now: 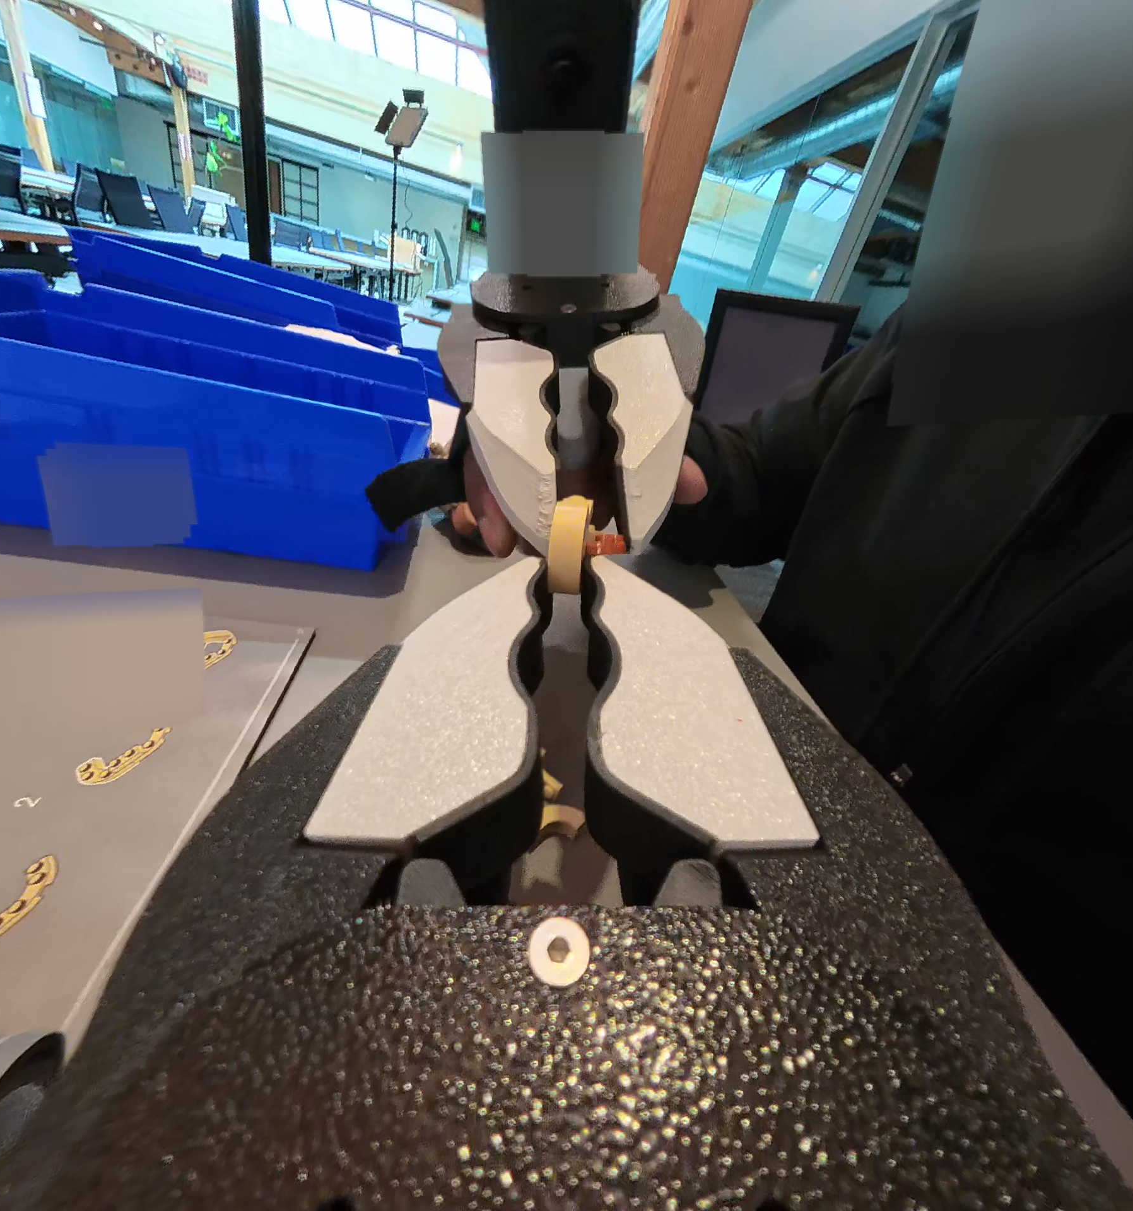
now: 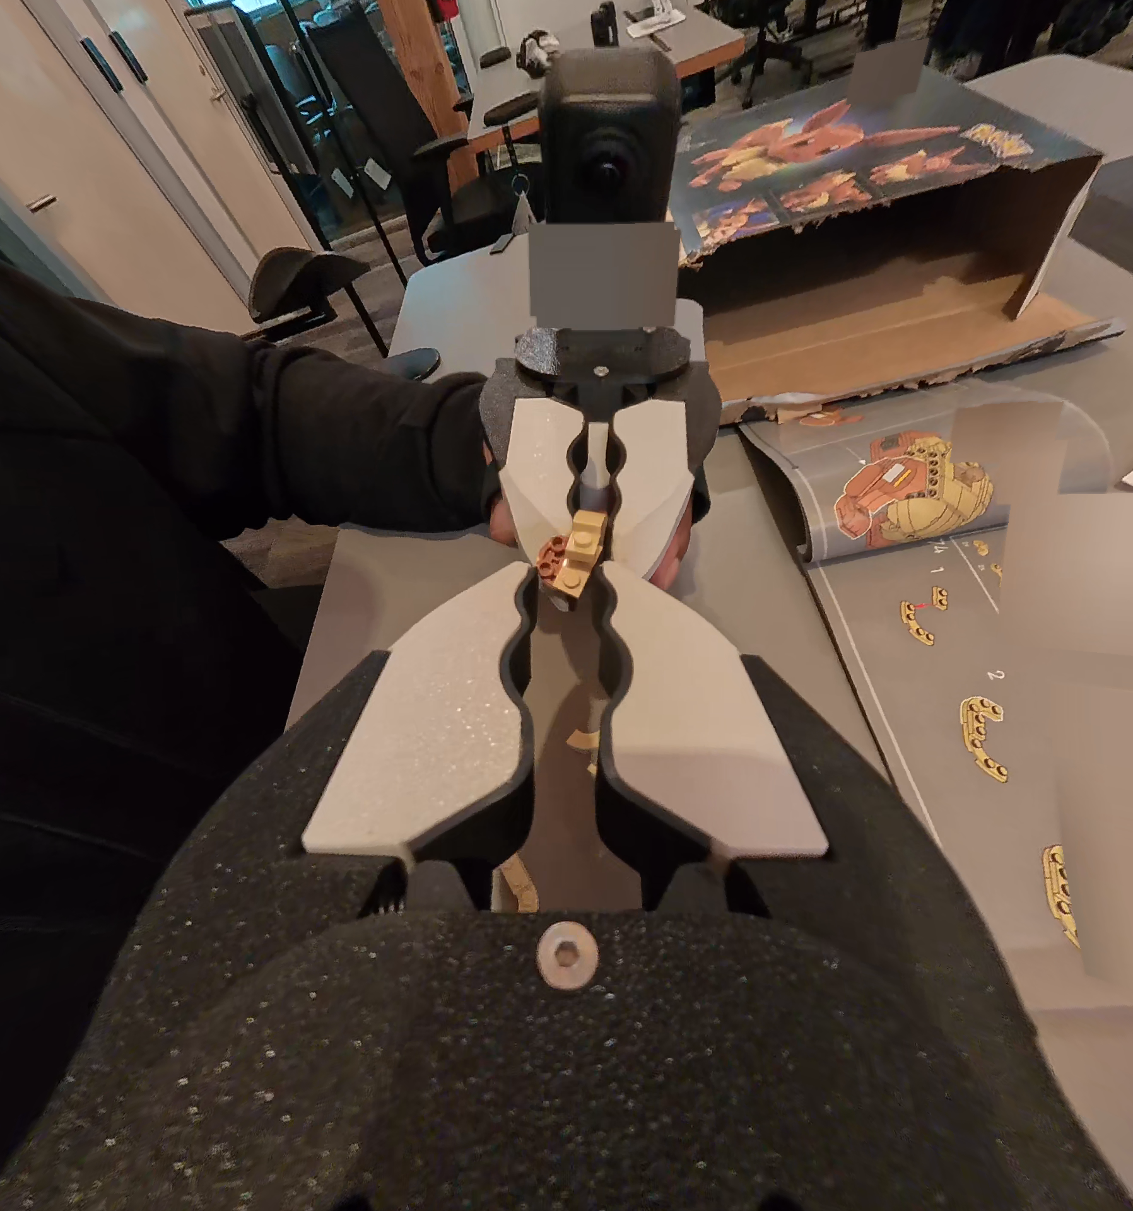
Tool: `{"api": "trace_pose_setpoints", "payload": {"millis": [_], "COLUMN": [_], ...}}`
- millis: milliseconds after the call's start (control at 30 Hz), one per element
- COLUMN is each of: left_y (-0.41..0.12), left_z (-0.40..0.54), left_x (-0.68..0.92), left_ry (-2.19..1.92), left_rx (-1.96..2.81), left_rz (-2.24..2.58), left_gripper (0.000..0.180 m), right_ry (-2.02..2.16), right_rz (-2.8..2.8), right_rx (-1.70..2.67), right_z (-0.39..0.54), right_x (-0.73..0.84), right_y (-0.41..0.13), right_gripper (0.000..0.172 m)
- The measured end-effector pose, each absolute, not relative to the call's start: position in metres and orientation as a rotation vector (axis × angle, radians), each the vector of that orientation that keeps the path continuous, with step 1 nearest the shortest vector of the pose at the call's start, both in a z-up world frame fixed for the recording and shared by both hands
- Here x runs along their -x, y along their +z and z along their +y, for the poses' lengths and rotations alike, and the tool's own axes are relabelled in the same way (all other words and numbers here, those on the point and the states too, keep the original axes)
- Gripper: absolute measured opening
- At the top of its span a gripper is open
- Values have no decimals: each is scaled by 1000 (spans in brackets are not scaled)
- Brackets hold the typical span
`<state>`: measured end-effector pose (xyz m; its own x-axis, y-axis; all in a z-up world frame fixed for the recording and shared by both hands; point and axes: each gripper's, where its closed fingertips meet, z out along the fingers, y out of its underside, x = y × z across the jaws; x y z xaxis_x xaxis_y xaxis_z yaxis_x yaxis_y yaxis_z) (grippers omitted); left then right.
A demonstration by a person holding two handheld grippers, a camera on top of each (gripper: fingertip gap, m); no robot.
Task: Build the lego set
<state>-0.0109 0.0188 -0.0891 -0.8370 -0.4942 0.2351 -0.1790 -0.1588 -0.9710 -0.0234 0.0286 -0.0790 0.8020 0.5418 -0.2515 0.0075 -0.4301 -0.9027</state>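
Both tongs, tip to tip, pinch one tan brick piece (image 1: 567,544) above the table (image 1: 354,590).

Open-plan office: desks (image 2: 616,39), office chairs (image 1: 125,196), glass partitions (image 1: 780,216).

Each tool (image 1: 567,576) — white wavy-edged fingers (image 1: 459,708), speckled black body, one silver screw (image 1: 558,950) — black sleeves (image 2: 288,426).

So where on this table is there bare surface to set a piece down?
Free: the grey tabletop between the dark sleeve and the instruction booklet, and the strip between the blue bins and the booklet. Crowded: the far side, with the torn cardboard box and open pages.
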Motion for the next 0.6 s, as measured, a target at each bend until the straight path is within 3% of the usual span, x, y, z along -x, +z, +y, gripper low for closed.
{"api": "trace_pose_setpoints", "payload": {"millis": [600], "left_y": [-70], "left_z": [18], "left_x": [16], "left_ry": [-2299], "left_rx": [727], "left_rz": [1731], "left_gripper": [7], "right_ry": [361], "right_rz": [-554], "right_rx": [1823], "right_z": [30], "right_x": [32], "right_y": [-65], "right_gripper": [22]}}
